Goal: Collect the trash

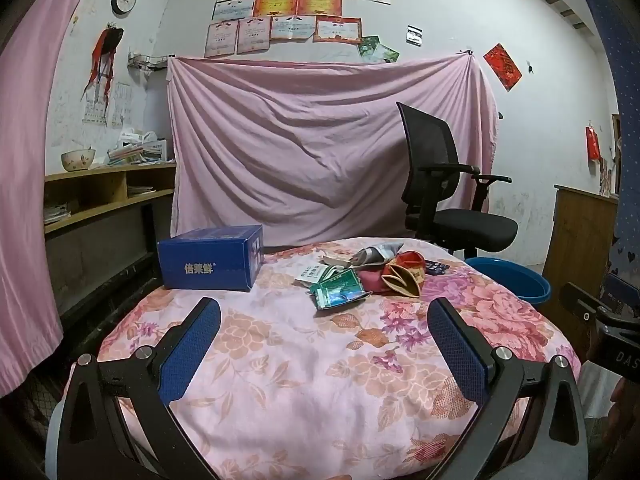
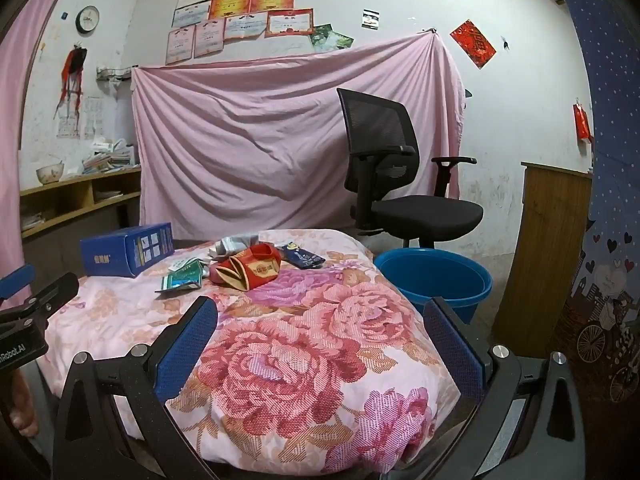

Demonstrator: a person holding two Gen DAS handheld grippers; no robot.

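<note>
While both grippers hang above the near edge of the floral quilt [image 1: 304, 360], we have nothing in hand: the left gripper [image 1: 324, 344] and the right gripper [image 2: 320, 344] each stand with fingers spread wide, released, only quilt showing between them.

We take the blue box [image 1: 210, 260] as our landmark. The trash pile [image 1: 360, 276] lies on the quilt just to the right of the box, well beyond our fingers. Nearest the box are the green and white wrappers [image 1: 338, 290]; farther from it sit the red and gold cartons [image 2: 248, 270], with a grey pouch [image 1: 376, 254] behind them and a dark packet [image 2: 304, 258] farthest from the box. Beyond the quilt's edge on that same side, away from the box, stands the blue basin [image 2: 434, 278] on the floor, probably where the trash goes.

We judge all of it light and flimsy. The wrappers look thin, crinkled and slick, so we would pinch a raised, curled edge, not the flat face. The cartons look squashed and hollow; closing across their folded walls should hold, though they will cave in. The soft bedding underneath will give way if we press down.
</note>
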